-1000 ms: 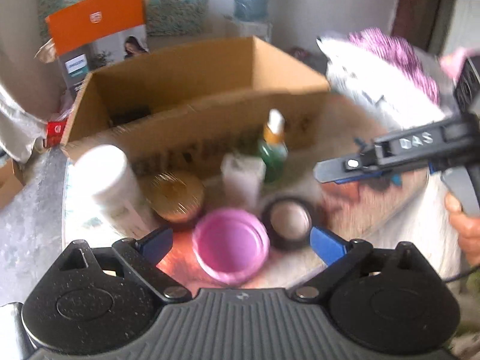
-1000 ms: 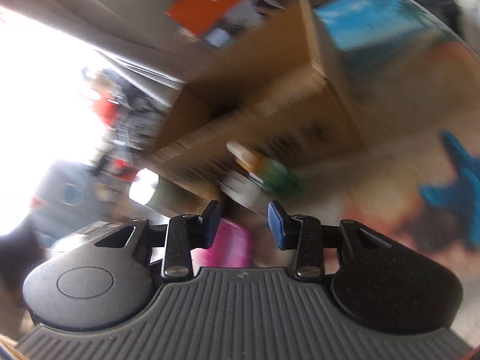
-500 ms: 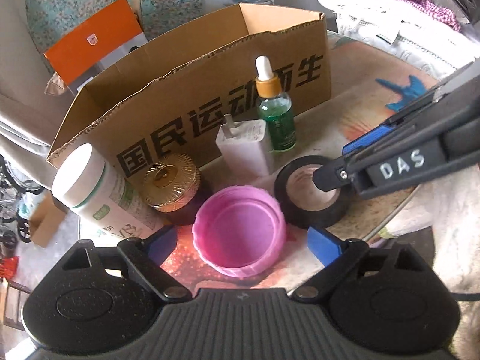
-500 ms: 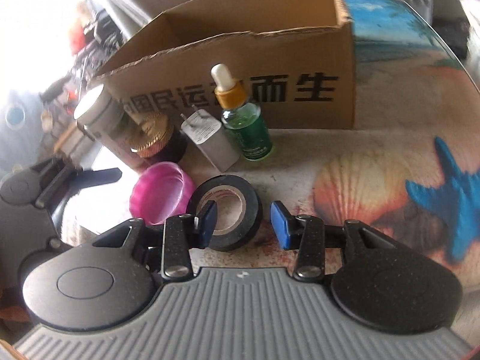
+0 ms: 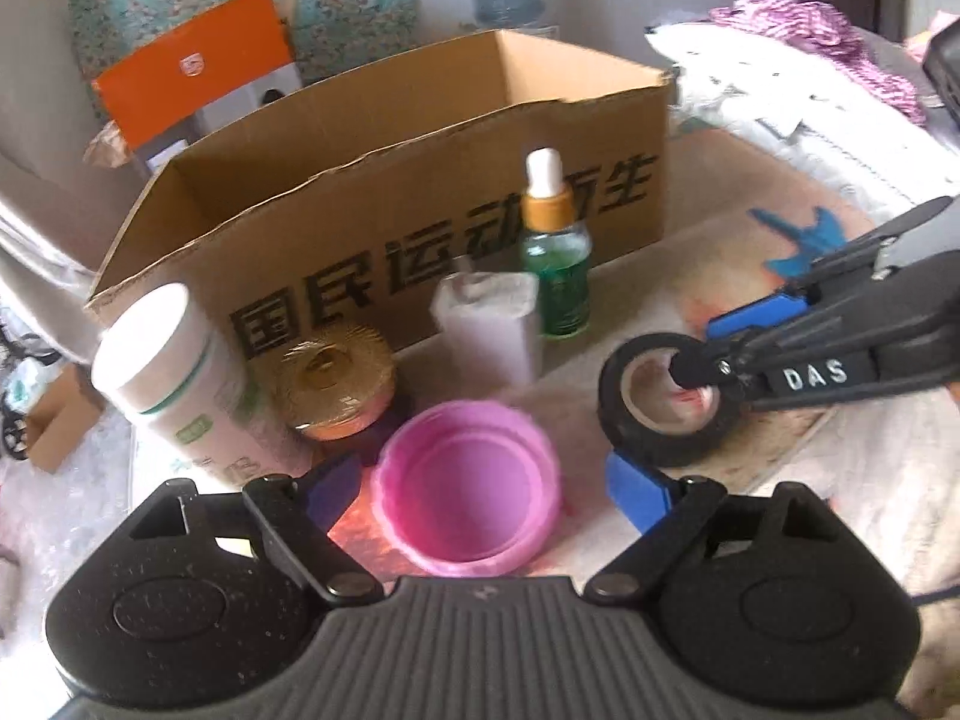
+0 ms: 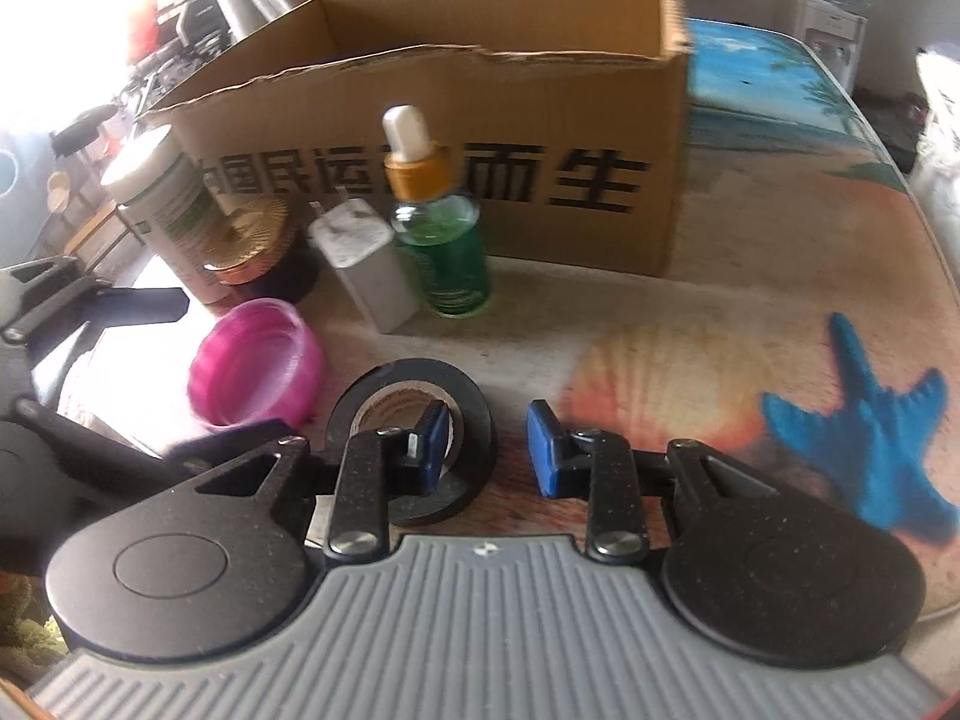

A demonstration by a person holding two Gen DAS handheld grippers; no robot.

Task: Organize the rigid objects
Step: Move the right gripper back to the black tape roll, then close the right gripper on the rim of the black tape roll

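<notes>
While our left gripper [image 5: 474, 483] straddles pink lid [image 5: 468, 489], jaws wide, closing, pads not yet touching it; our right gripper [image 6: 489, 441] sets one finger inside black tape roll [image 6: 414, 438], other outside, jaws narrow and closing, wall between, no clear press yet; we see tape flat on table [image 6: 750, 276], just right of lid; behind stand white bottle [image 5: 174, 360], gold-lidded jar [image 5: 336, 381], white charger [image 5: 489, 330], green dropper bottle [image 5: 555, 246], all before open cardboard box [image 5: 420, 198].
</notes>
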